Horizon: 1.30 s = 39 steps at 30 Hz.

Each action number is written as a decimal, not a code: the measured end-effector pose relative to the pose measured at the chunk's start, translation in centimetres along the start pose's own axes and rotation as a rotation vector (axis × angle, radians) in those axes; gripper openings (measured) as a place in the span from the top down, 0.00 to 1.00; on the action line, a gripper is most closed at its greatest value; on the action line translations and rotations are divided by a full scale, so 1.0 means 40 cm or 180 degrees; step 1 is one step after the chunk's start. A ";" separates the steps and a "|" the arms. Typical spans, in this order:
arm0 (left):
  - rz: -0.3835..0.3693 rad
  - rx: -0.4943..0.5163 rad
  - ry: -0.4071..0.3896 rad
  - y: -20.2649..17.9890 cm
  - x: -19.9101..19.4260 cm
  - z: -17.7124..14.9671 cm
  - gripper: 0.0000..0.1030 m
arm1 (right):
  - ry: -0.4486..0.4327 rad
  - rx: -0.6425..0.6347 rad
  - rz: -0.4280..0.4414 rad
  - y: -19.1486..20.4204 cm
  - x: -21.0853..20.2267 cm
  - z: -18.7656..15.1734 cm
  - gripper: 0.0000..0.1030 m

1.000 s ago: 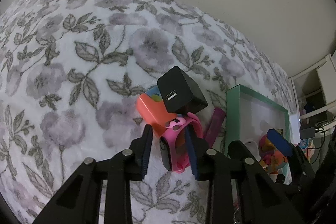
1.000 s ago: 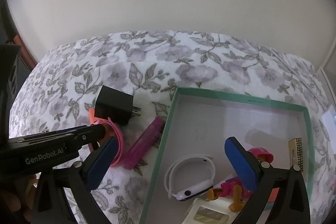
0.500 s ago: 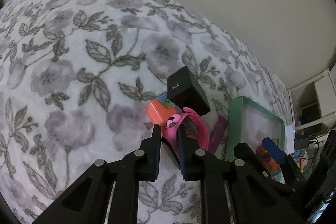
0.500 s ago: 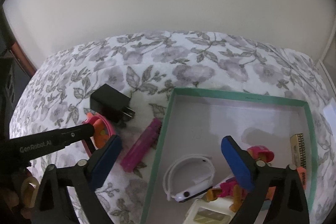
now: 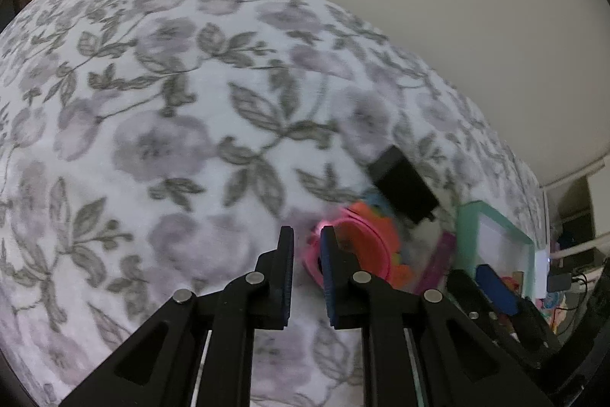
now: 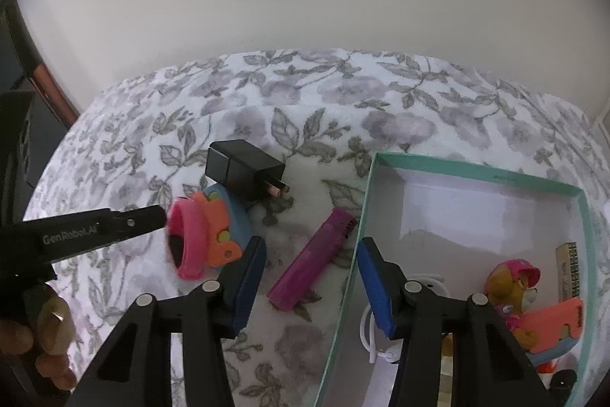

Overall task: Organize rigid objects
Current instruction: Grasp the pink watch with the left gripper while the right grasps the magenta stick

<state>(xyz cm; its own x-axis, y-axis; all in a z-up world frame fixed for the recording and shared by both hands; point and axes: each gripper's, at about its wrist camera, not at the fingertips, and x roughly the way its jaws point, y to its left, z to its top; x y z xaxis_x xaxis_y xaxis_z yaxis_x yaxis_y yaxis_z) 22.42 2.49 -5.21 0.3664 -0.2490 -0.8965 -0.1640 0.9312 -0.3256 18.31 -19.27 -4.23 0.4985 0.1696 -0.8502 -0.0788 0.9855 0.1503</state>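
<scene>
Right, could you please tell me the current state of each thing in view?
left gripper: nearly closed, pinching the pink watch.
pink watch: strap looped, tipped on edge.
right gripper: open, empty, above the teal box edge.
teal box: open, partly filled.
black charger: unplugged, lying on the bedspread, prongs out.
purple lighter: lying flat outside the teal box.
white watch: in the teal box, mostly hidden.

a home bedroom: floral fleece blanket (image 6: 343, 102), toys.
</scene>
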 end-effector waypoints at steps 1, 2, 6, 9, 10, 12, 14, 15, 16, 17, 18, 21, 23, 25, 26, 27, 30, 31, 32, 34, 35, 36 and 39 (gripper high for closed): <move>0.0015 -0.0019 0.0003 0.005 0.001 0.001 0.86 | 0.0004 0.0005 -0.0014 0.000 -0.001 0.001 0.51; 0.0031 -0.0036 0.0003 0.005 0.007 0.002 0.86 | -0.0002 0.0020 -0.0024 -0.001 -0.002 0.003 0.53; 0.0075 -0.0074 0.0035 0.014 0.018 0.002 0.86 | -0.0076 -0.0044 -0.0032 0.014 -0.018 0.010 0.55; -0.0061 -0.0145 0.0075 0.012 0.026 0.003 0.86 | -0.0015 -0.0106 0.0026 0.035 -0.008 0.008 0.60; -0.0091 -0.0157 0.0078 0.012 0.023 0.003 0.86 | 0.0016 -0.0123 0.0020 0.042 -0.001 0.006 0.61; -0.0109 -0.0149 0.0065 0.008 0.014 0.002 0.86 | 0.0057 -0.0164 -0.0022 0.054 0.011 0.002 0.63; -0.0129 -0.0175 0.0044 0.006 0.007 0.002 0.86 | 0.0087 -0.0171 -0.0033 0.061 0.020 0.001 0.64; -0.0176 -0.0180 0.0059 0.008 0.004 0.001 0.86 | 0.0103 -0.0162 -0.0046 0.063 0.025 0.000 0.64; -0.0212 -0.0183 0.0073 0.009 0.002 -0.001 0.86 | 0.0119 -0.0151 -0.0072 0.063 0.029 0.000 0.64; -0.0241 -0.0190 0.0085 0.011 0.000 0.000 0.86 | 0.0138 -0.0135 -0.0111 0.063 0.033 -0.001 0.64; -0.0248 -0.0186 0.0104 0.010 0.004 0.001 0.86 | 0.0155 -0.0120 -0.0140 0.062 0.037 -0.002 0.64; -0.0227 -0.0135 0.0146 0.002 0.011 -0.004 0.86 | 0.0241 -0.0045 -0.0181 0.053 0.052 -0.005 0.64; -0.0236 -0.0098 0.0189 -0.006 0.018 -0.007 0.85 | 0.0292 -0.0006 -0.0217 0.047 0.061 -0.008 0.66; -0.0219 -0.0058 0.0214 -0.014 0.023 -0.009 0.85 | 0.0324 0.0001 -0.0224 0.047 0.067 -0.009 0.66; -0.0207 -0.0040 0.0214 -0.017 0.023 -0.009 0.85 | 0.0321 -0.0013 -0.0248 0.050 0.069 -0.010 0.66; -0.0202 -0.0026 0.0217 -0.019 0.024 -0.008 0.84 | 0.0323 -0.0034 -0.0282 0.053 0.071 -0.010 0.66; -0.0189 -0.0002 0.0222 -0.020 0.026 -0.006 0.84 | 0.0324 -0.0064 -0.0292 0.060 0.078 -0.011 0.66; -0.0192 -0.0002 0.0225 -0.020 0.027 -0.005 0.83 | 0.0322 -0.0083 -0.0315 0.064 0.080 -0.012 0.66; -0.0184 0.0006 0.0230 -0.020 0.026 -0.005 0.80 | 0.0323 -0.0101 -0.0338 0.068 0.083 -0.012 0.66; -0.0150 0.0036 0.0246 -0.022 0.030 -0.003 0.67 | 0.0324 -0.0130 -0.0367 0.074 0.085 -0.015 0.66; -0.0139 0.0046 0.0257 -0.023 0.031 -0.002 0.59 | 0.0330 -0.0149 -0.0376 0.077 0.088 -0.017 0.66; -0.0169 0.0049 0.0265 -0.024 0.031 -0.001 0.58 | 0.0339 -0.0171 -0.0380 0.081 0.091 -0.017 0.66; -0.0169 0.0099 0.0241 -0.028 0.024 0.000 0.58 | 0.0341 -0.0207 -0.0396 0.086 0.095 -0.022 0.66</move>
<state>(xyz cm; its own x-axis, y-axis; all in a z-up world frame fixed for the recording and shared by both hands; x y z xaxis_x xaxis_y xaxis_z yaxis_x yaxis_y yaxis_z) 22.96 1.22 -5.72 0.3033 -0.3164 -0.8988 -0.1174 0.9237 -0.3648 19.18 -15.25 -7.37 0.4132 0.0427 -0.9097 -0.0796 0.9968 0.0107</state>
